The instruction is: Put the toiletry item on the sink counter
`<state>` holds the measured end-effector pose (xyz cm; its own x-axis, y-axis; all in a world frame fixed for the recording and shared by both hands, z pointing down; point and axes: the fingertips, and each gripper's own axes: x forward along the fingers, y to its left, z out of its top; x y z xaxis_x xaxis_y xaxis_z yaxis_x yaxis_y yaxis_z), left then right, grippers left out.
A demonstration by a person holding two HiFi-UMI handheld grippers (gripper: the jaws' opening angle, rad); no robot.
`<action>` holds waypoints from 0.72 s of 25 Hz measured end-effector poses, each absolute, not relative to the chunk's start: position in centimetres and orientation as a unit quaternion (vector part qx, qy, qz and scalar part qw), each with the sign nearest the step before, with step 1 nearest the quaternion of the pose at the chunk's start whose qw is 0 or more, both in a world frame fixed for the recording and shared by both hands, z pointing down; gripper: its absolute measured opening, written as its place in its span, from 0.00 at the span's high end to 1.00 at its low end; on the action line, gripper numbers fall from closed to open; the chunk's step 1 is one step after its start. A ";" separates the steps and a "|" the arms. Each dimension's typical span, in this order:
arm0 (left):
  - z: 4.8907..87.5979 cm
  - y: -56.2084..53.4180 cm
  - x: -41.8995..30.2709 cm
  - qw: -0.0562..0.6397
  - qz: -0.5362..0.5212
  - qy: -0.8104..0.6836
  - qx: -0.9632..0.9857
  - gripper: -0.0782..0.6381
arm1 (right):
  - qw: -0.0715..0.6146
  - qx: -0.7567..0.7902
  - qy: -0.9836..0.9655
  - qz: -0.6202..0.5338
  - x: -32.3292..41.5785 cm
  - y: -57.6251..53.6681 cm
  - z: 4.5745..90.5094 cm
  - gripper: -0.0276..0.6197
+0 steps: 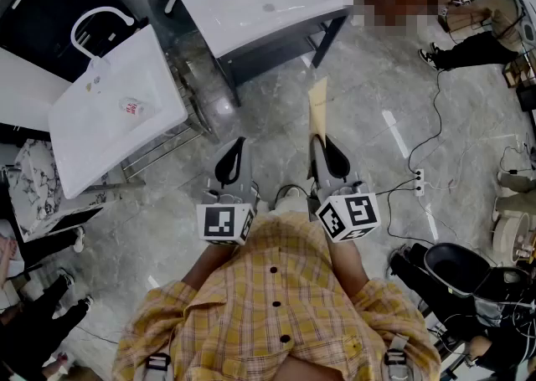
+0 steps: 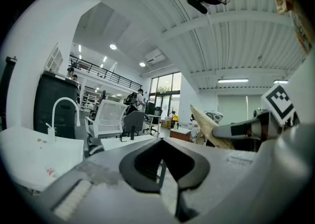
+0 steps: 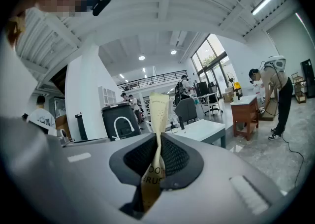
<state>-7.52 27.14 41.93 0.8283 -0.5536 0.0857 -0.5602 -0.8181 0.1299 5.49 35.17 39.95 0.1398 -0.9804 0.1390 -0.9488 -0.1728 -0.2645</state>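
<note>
The right gripper (image 1: 323,141) clamps a toothbrush packet (image 1: 318,107) right of the sink (image 1: 92,136); the left gripper (image 1: 237,145), nearer it, is closed and empty.

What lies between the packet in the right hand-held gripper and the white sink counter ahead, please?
Only bare grey floor separates packet and counter, in the head view.

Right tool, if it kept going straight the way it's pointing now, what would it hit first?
Probably the white sink counter ahead. The right tool, shut on the beige packet, points toward it over bare floor; nothing else shows between, though depth is unclear.
</note>
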 end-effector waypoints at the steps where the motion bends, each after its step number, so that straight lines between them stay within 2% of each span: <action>1: 41.2 27.1 -7.3 0.075 0.022 -0.290 0.954 0.89 | 0.056 -0.751 0.643 -0.141 5.3 35.2 39.7 0.91; 18: 40.6 25.6 -9.9 0.081 0.019 -0.311 0.947 0.89 | 0.062 -0.735 0.660 -0.138 3.2 32.6 38.5 0.92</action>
<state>-9.94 25.61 40.60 0.8055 -0.5865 0.0853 -0.5925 -0.7932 0.1408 3.24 32.65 38.50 0.0892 -0.9886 0.1216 -0.9542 -0.1198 -0.2741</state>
